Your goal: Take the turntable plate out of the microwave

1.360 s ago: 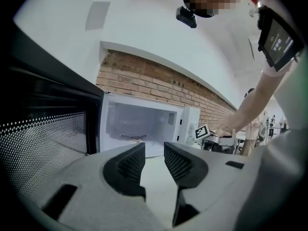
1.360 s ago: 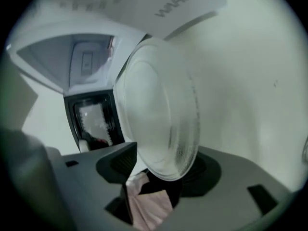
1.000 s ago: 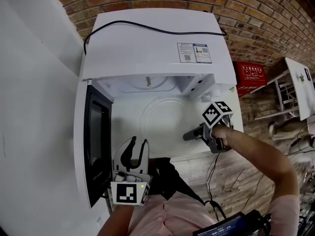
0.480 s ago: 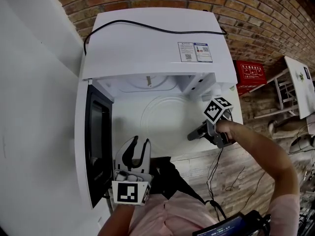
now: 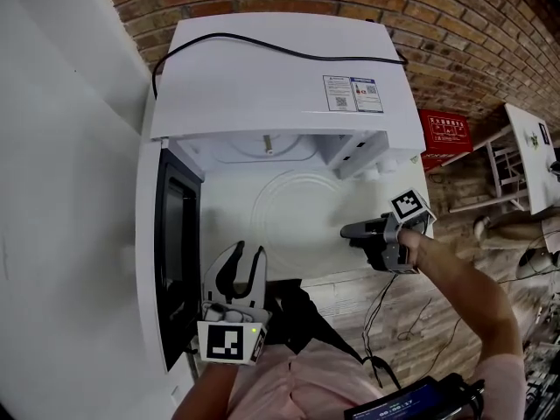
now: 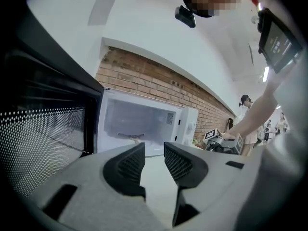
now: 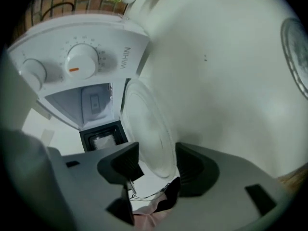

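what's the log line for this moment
turntable plate: out, lying before open microwave | right gripper: jaws closing, plate rim between them | left gripper: open, empty

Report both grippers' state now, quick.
Left gripper: open, nothing between its jaws.
Right gripper: open, jaws closing around the rim of the turntable plate, not yet pressing on it.

Indoor workroom, seemingly a lab or test space: bare brick wall [image 5: 490, 24], wood floor [image 5: 420, 313], microwave [image 5: 271, 68] on a white table [image 5: 236, 226], other people [image 6: 246, 105] standing beyond.
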### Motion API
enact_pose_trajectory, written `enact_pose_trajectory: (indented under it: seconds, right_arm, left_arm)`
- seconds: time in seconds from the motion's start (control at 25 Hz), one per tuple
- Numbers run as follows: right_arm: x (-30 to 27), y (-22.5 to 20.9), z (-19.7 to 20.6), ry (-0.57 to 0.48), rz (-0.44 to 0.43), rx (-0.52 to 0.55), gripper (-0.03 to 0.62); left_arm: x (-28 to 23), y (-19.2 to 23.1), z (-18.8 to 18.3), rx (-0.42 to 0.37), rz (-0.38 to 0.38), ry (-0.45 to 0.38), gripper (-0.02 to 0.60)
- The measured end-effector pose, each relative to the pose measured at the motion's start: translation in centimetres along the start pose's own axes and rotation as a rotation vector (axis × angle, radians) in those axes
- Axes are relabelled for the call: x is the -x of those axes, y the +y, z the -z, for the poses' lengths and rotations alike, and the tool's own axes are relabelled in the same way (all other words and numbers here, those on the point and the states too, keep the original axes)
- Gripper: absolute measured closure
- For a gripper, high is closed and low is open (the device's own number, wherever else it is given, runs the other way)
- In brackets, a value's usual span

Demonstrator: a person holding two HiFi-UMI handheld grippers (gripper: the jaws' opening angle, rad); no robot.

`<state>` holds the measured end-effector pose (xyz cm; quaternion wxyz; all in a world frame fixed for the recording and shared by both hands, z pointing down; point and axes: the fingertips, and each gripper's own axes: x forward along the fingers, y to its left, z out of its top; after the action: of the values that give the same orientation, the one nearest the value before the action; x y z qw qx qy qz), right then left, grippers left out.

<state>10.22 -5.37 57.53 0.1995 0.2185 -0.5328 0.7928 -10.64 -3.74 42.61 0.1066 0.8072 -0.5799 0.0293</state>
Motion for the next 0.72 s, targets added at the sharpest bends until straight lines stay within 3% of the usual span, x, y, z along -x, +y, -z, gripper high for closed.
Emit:
enact_pose_trajectory:
  seconds: [0.32,0.72]
  right_arm:
    - [0.7,-0.1,-0.5,-0.200,-0.139,0.047,0.356]
    - [1.1,0.5,-1.4,-0.404,-0.071,0.375,0.353]
  left_arm:
    - [-0.4,-0.4,-0.1,-0.007,0.035,-0.001,0.453]
    - [-0.8,-1.1,0.5,-0.026,0.073,0.019,0.453]
